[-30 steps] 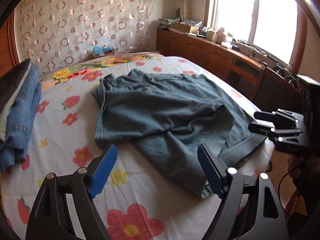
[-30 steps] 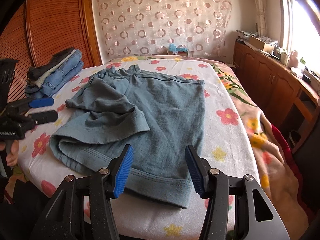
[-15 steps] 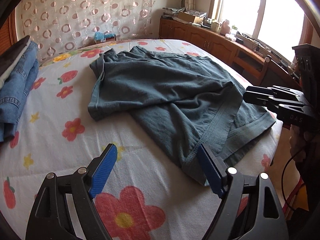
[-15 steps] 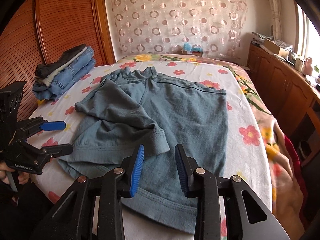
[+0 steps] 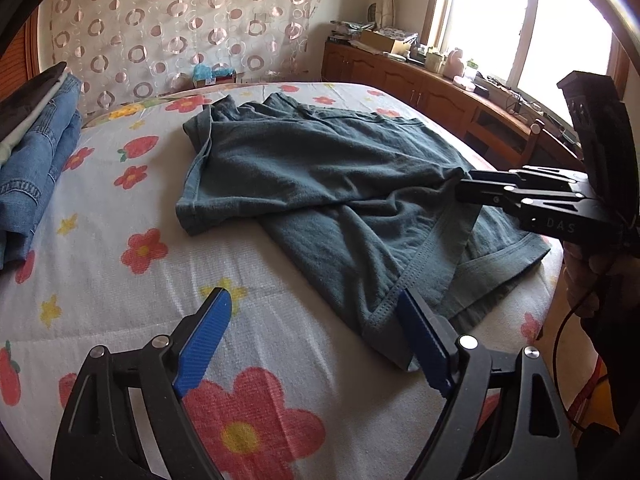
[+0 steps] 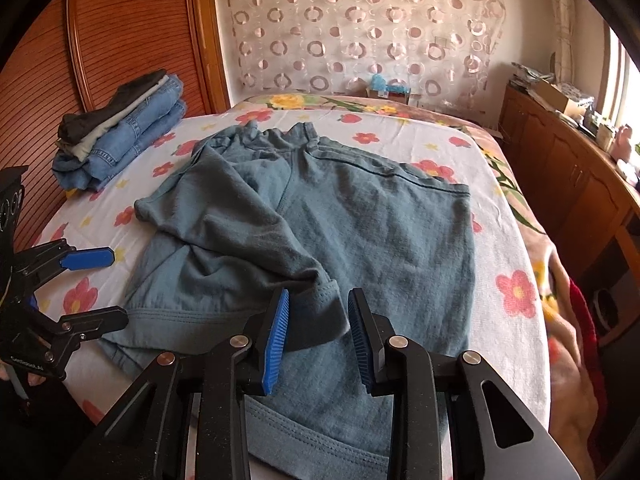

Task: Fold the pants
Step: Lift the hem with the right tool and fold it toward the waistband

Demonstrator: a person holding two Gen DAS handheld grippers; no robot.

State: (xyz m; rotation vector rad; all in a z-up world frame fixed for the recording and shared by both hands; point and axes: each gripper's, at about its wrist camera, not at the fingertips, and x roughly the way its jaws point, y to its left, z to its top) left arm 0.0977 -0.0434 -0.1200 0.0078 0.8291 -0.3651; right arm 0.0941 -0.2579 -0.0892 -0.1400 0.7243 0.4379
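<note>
Pants [image 6: 320, 220] hem corner sits between my right gripper [image 6: 318, 336] pads, jaws narrowed, just closing, not yet pinching; left gripper [image 5: 316, 340] spread beside.

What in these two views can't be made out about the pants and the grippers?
- Right wrist view: whether the right gripper touches the pants; the folded hem lies between its pads but contact is unclear.
- Left wrist view: the pants' near corner, hidden behind the left gripper.
- Both views: the items on the sideboard, too small.
</note>
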